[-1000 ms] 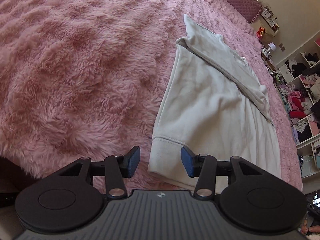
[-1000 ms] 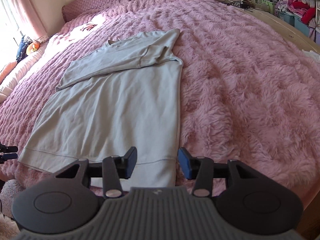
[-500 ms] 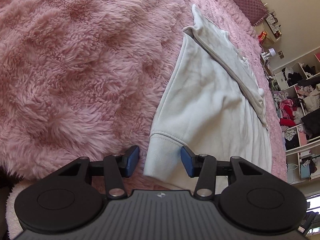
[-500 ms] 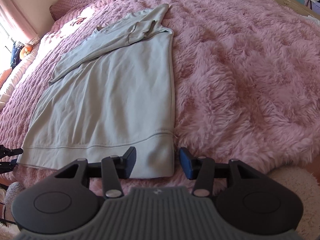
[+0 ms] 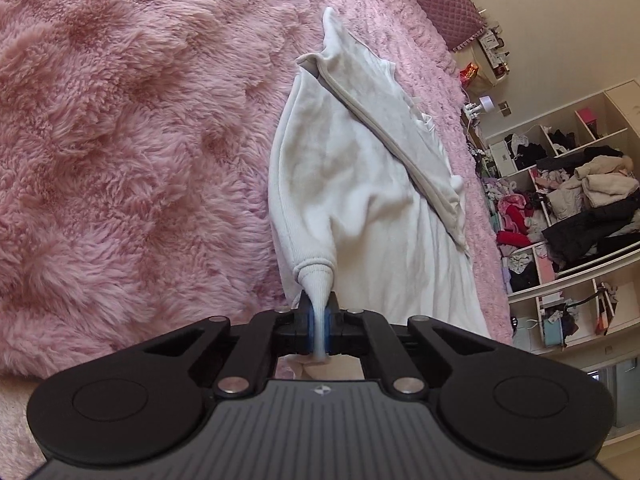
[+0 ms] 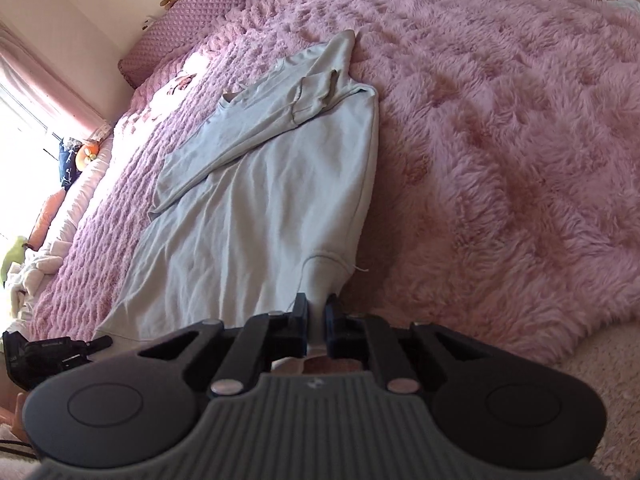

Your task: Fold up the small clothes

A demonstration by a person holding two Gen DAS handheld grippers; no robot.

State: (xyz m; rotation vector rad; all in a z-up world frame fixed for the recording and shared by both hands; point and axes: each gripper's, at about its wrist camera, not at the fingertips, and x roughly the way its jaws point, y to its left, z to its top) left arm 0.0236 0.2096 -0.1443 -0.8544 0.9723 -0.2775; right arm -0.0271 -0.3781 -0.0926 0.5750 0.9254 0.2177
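A pale grey-white sweatshirt lies lengthwise on the fluffy pink bedspread, its sleeves folded across the chest at the far end. My left gripper is shut on the ribbed hem at the near left corner, and the cloth bunches into a cone between the blue pads. In the right wrist view the same sweatshirt stretches away from me. My right gripper is shut on the hem at its near right corner. The left gripper shows as a dark shape at the far left of that view.
The pink bedspread spreads wide on both sides of the garment. A quilted headboard stands at the far end. Open shelves crammed with clothes line the wall beside the bed. Pillows and soft toys lie by the window.
Both grippers have gone from open, straddling the hem corners, to shut on the hem. The cloth at each corner has bunched and lifted slightly. Both views have tilted.
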